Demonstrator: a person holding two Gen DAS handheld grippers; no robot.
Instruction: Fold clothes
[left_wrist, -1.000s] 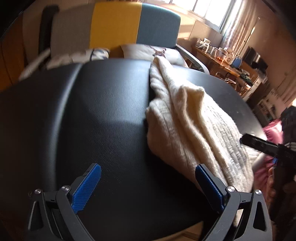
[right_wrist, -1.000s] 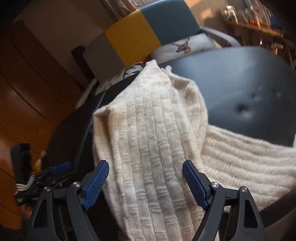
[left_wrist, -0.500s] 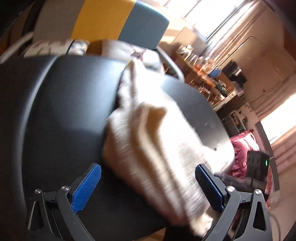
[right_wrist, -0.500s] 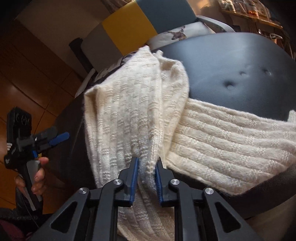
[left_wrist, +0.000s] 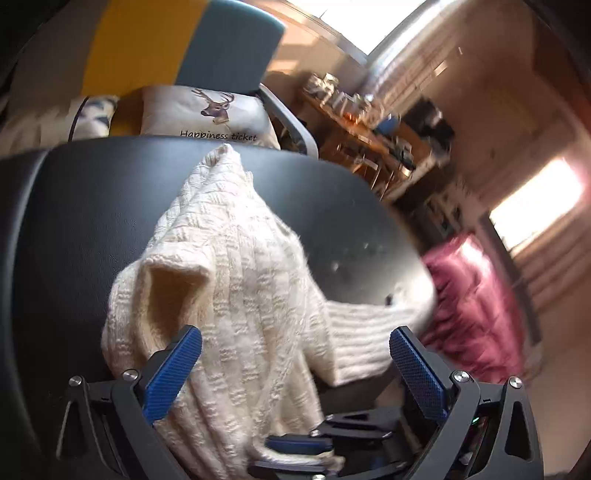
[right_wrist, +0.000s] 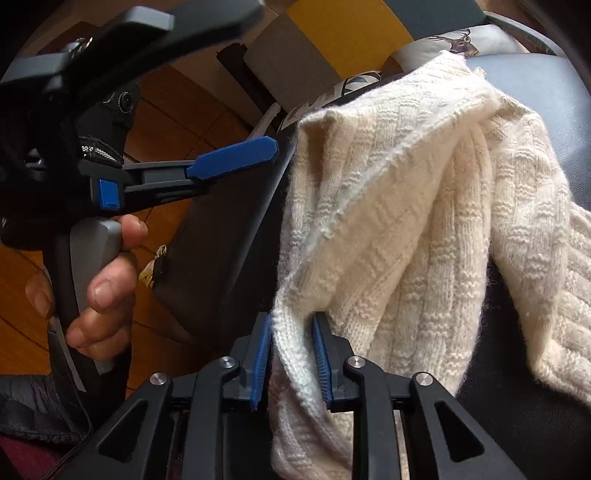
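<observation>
Right wrist view: the right gripper (right_wrist: 291, 360) pinches a fold of the cream sweater (right_wrist: 406, 221), lifted higher off the black seat (right_wrist: 546, 96) than half a second ago. The left gripper (left_wrist: 295, 354), jaws spread wide, has moved in over the sweater's near edge, perhaps touching it.
</observation>
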